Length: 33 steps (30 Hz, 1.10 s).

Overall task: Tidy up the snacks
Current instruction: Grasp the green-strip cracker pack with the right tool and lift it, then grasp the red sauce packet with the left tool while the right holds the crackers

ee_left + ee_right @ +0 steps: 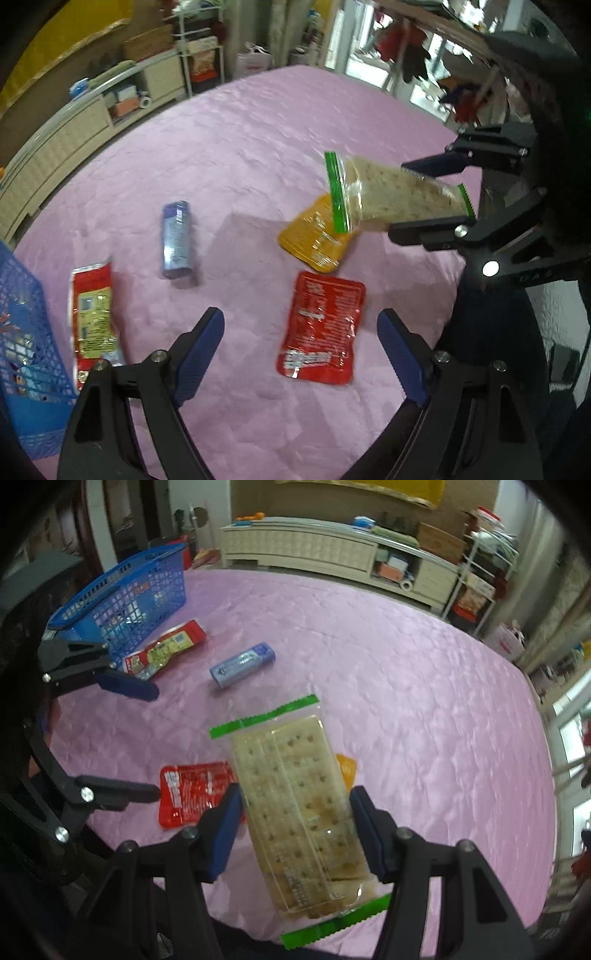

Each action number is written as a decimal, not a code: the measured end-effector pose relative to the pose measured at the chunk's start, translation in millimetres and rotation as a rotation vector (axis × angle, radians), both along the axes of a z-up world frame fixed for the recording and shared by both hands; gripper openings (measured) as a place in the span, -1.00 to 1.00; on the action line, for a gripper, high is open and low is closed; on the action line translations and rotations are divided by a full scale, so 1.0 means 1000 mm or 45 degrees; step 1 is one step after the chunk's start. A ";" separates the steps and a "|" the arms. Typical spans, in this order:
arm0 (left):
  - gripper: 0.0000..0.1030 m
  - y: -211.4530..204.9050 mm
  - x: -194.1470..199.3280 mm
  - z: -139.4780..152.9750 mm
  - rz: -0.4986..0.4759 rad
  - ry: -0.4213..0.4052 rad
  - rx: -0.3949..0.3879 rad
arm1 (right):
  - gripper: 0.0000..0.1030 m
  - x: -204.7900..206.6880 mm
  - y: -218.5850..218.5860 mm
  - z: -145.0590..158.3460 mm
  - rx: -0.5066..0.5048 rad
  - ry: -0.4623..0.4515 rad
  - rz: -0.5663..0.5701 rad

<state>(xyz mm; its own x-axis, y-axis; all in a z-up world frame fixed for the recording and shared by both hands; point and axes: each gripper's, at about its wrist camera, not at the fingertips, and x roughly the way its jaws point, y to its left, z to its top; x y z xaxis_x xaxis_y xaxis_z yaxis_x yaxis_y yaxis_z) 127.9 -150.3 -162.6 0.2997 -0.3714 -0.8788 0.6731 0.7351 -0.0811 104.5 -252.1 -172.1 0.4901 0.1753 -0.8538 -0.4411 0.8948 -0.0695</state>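
- Left wrist view: the left gripper (301,354) hangs with its black arms and ribbed blue pads spread wide and nothing between them, above a tabletop covered in a pink, softly quilted cloth (240,147).
- Directly below the gap between the pads lies a flat, glossy red foil sachet with rounded corners (320,328); beyond it, a similar glossy orange-yellow sachet (314,240) rests on the cloth.
- A rounded, pale blue-purple stick pack (176,240) lies well apart to the left, and a long red-and-yellow crinkled wrapper (94,314) lies just beside the blue plastic lattice basket (26,332) at the left edge; small packets show through the basket's mesh.
- At right, the right gripper (421,195) clamps a clear plastic packet of pale, pitted crackers with green serrated end seals (399,192), held clear of the cloth and overlapping the orange-yellow sachet in the picture.
- Right wrist view: the right gripper (295,827) presses its blue pads against both long sides of the cracker packet (295,797); the rectangular crackers show rows of dimples through the film.
- The red sachet (192,794) and a sliver of the orange-yellow one (347,768) peek from under the packet.
- Farther off lie the stick pack (243,664), the red-and-yellow wrapper (166,650) and the basket (122,587), with the left gripper (147,742) wide at left.
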 end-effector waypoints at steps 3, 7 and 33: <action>0.62 -0.011 -0.002 -0.008 -0.063 0.022 0.038 | 0.22 -0.008 -0.003 -0.005 -0.019 0.001 -0.024; 0.61 -0.019 -0.003 -0.017 -0.113 0.040 0.081 | 0.22 -0.012 -0.010 -0.009 -0.009 0.006 -0.060; -0.02 -0.067 0.019 -0.052 -0.294 0.107 0.215 | 0.22 -0.009 -0.036 -0.038 0.116 0.090 -0.166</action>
<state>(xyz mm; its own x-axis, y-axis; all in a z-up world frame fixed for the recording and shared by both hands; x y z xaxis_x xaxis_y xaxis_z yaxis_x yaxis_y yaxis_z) 146.6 -217.4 -214.8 0.1481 -0.2679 -0.9520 0.8202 0.5711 -0.0331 95.4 -288.2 -209.8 0.4531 0.1923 -0.8705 -0.3219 0.9459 0.0414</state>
